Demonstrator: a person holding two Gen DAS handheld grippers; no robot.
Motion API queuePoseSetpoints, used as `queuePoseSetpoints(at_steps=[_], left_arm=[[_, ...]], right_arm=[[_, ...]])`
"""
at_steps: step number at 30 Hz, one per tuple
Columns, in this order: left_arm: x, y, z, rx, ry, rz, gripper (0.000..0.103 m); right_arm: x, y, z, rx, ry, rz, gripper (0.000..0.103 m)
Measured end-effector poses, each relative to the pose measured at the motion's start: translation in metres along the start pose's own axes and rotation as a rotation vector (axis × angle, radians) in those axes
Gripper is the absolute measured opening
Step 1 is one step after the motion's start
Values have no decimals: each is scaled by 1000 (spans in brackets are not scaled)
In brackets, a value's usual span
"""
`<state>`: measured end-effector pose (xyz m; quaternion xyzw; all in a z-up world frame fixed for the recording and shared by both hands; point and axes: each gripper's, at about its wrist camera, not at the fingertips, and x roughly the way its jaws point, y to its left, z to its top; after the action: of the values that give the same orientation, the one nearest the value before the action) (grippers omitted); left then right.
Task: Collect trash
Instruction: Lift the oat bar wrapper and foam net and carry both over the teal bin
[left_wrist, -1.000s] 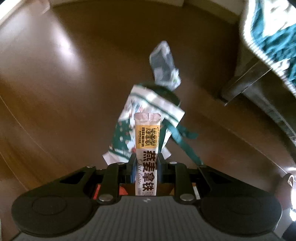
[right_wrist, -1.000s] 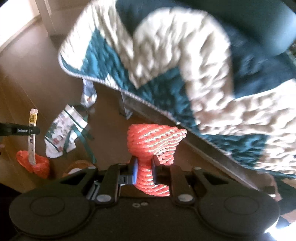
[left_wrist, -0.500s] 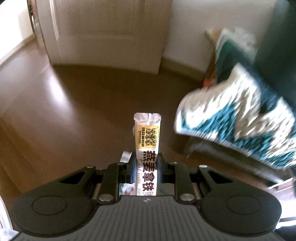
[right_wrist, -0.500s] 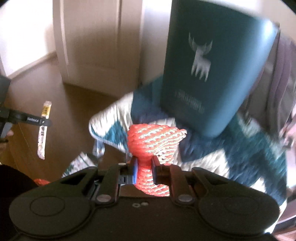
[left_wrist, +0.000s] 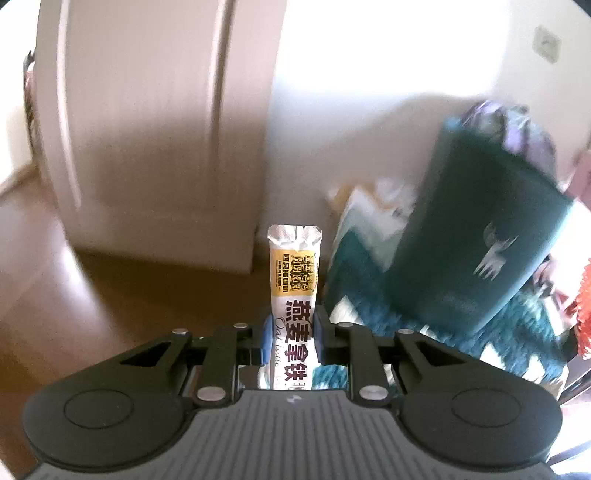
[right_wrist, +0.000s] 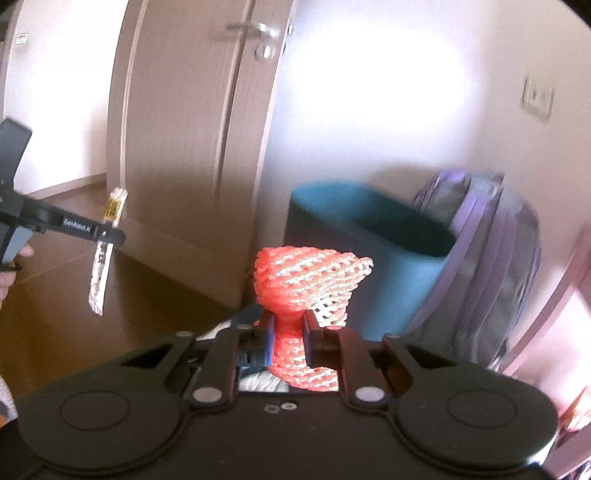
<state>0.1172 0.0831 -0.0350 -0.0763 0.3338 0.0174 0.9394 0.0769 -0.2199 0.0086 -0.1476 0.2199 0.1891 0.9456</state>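
My left gripper is shut on a slim oat-latte sachet, white and yellow with Chinese print, standing upright between the jaws. The same gripper and sachet show at the left of the right wrist view, held in the air. My right gripper is shut on an orange-and-white foam net sleeve, which flares out above the jaws. A teal bin with an open top stands behind it to the right; it also shows in the left wrist view, blurred.
A beige door with a metal handle stands ahead. A purple backpack leans beside the bin. A teal-and-white quilt lies under the bin in the left wrist view. The floor is brown wood.
Both grippers have lifted and tilted up from the floor toward the door and wall, still holding the sachet and the net. The floor litter has left view; the bin's open top now shows.
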Motion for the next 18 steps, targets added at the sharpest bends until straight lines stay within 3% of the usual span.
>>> queuePoseSetpoints(at_steps=[8, 18], left_arm=[[-40, -68, 84, 81, -173, -113, 21], [-47, -151, 168, 163, -262, -229, 21]], right_arm=[[-5, -36, 48, -5, -97, -65, 13], [11, -71, 80, 30, -140, -114, 13]])
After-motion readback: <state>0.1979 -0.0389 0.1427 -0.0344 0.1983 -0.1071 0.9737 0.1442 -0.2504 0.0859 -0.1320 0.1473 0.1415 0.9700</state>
